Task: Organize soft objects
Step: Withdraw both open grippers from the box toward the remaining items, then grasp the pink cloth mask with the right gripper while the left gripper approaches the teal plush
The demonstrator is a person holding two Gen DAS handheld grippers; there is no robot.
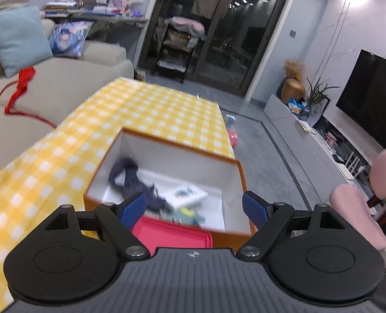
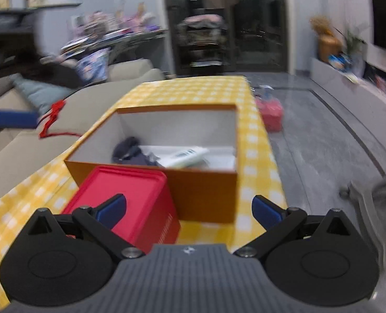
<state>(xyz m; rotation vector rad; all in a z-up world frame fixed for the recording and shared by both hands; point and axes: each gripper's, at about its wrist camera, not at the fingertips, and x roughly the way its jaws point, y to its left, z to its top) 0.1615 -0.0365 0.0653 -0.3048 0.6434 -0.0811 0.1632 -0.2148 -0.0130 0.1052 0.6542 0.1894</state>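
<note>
Cardboard, orange outside and white within: the open rectangular box (image 1: pixel 166 180) fills the lower centre of both views on the yellow-and-white checked tablecloth (image 1: pixel 153 109). Inside, a crumpled dark navy cloth (image 1: pixel 130 180) lies at its left, just ahead of the left gripper (image 1: pixel 194 208), the nearer one; beside it rests a white packet (image 1: pixel 189 194). The right gripper (image 2: pixel 189 210) hangs back behind a red square lidded box (image 2: pixel 125 203). Both sets of fingers are spread, empty. A red ribbon (image 1: pixel 20 88) lies on the beige sofa (image 1: pixel 70 88), upper left.
</note>
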